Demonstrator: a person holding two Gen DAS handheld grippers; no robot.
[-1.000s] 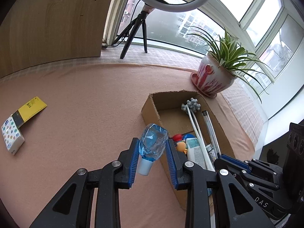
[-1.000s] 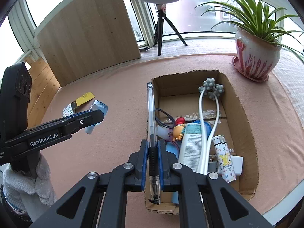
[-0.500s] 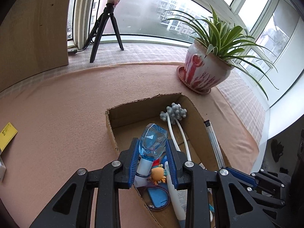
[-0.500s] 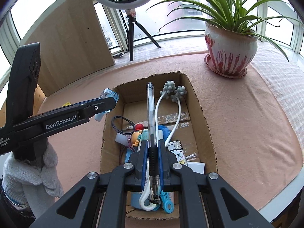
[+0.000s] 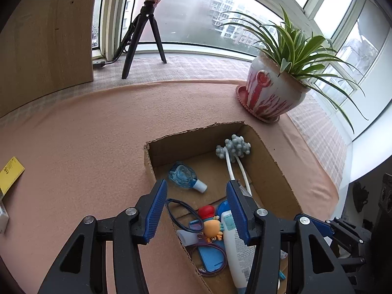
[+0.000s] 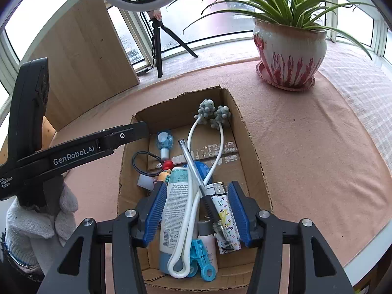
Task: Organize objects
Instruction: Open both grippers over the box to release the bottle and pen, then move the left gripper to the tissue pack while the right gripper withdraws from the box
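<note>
A cardboard box (image 5: 191,131) (image 6: 254,161) sits on the pink cloth. The small blue bottle (image 5: 185,177) (image 6: 164,142) lies on its side on the box floor near the far left corner. My left gripper (image 5: 197,210) hangs over the box's left wall with jaws opening and nothing between them. The clear pen (image 6: 196,169) lies slanted across the white tube (image 6: 175,201) and the patterned lighter (image 6: 226,213). My right gripper (image 6: 198,207) is above them, jaws opening, its pads clear of the pen.
The box also holds a white massager with grey balls (image 6: 213,115), a black hair tie (image 6: 144,161) and an orange toy (image 5: 213,227). A potted plant (image 6: 289,46) stands beyond the box, a ring-light tripod (image 5: 144,39) behind. A yellow card (image 5: 11,174) lies far left. A gloved hand (image 6: 36,220) holds the left gripper.
Both grippers moved over the box, then opened. The blue bottle dropped from the left gripper to the box floor, and the pen fell from the right gripper onto the items below.
</note>
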